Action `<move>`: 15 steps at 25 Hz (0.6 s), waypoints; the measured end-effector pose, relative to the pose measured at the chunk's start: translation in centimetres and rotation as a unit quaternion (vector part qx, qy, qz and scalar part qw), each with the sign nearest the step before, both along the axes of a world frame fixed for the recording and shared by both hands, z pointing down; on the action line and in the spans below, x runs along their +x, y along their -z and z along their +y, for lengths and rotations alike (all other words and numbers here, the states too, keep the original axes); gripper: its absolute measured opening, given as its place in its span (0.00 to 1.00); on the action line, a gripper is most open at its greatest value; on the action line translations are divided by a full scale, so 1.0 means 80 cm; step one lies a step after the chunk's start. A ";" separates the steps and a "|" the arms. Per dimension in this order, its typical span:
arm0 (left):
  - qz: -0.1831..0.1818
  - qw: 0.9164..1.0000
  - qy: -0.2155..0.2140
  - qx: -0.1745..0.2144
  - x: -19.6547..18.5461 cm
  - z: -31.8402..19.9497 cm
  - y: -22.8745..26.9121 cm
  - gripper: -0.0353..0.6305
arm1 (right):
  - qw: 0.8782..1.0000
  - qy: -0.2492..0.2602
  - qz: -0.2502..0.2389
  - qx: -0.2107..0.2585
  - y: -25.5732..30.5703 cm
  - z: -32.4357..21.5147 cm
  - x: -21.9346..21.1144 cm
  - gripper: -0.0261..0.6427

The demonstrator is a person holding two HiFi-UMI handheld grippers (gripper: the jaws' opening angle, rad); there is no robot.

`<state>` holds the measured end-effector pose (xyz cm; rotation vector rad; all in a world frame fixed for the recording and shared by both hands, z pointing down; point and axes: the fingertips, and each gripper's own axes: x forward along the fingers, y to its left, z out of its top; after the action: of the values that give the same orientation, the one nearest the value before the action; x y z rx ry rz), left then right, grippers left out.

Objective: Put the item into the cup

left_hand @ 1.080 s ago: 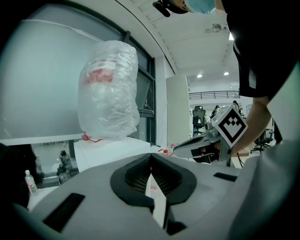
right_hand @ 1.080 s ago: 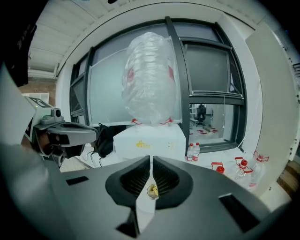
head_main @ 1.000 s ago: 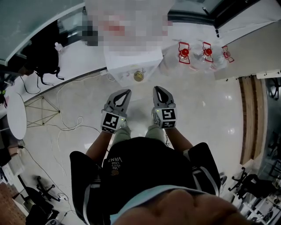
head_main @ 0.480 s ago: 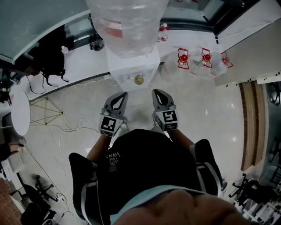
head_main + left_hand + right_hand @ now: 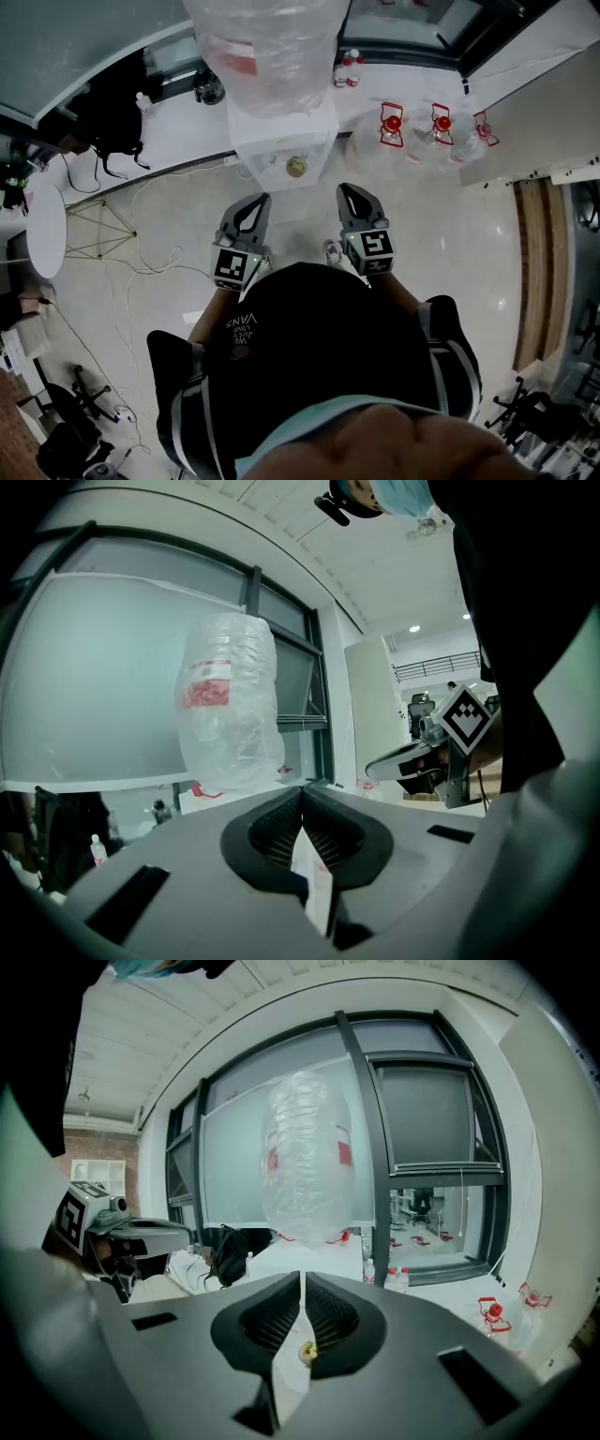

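Looking along the left gripper (image 5: 302,789), its two jaws are pressed together at the tips, and nothing is pinched between them. The right gripper (image 5: 302,1277) is the same: jaws closed tip to tip, empty. Through the slit below its tips shows a small round yellow thing (image 5: 306,1351).

From the head view, a person in a black top (image 5: 309,356) holds both grippers side by side and a little apart, pointing forward over a pale shiny floor (image 5: 441,244). Just ahead of them stands a white dispenser (image 5: 281,141), with the yellow thing on its front, between the lines of the two grippers and touched by neither. Whether it is the item or the cup cannot be told.

On the dispenser sits a big jug (image 5: 267,47) wrapped in clear plastic. To the right, spare jugs (image 5: 436,122) with red caps stand by the wall. To the left, a black bag (image 5: 98,117) lies on a white ledge.
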<state>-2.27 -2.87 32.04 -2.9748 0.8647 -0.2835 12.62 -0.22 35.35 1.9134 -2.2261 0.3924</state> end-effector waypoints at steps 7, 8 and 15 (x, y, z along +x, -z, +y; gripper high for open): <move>-0.002 1.000 0.017 0.006 -0.005 0.005 0.011 0.08 | 1.000 -0.003 -0.001 0.008 0.017 0.004 0.014 0.11; -0.002 1.000 0.021 0.007 -0.006 0.003 0.012 0.08 | 1.000 -0.003 -0.002 0.009 0.018 0.004 0.015 0.11; 0.007 0.999 0.037 0.018 -0.013 -0.008 0.023 0.08 | 1.000 -0.003 -0.004 0.009 0.021 0.000 0.014 0.11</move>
<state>-3.31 -3.52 30.22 -2.9191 0.9729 -0.2483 13.77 -0.22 33.66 1.9305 -2.2366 0.3837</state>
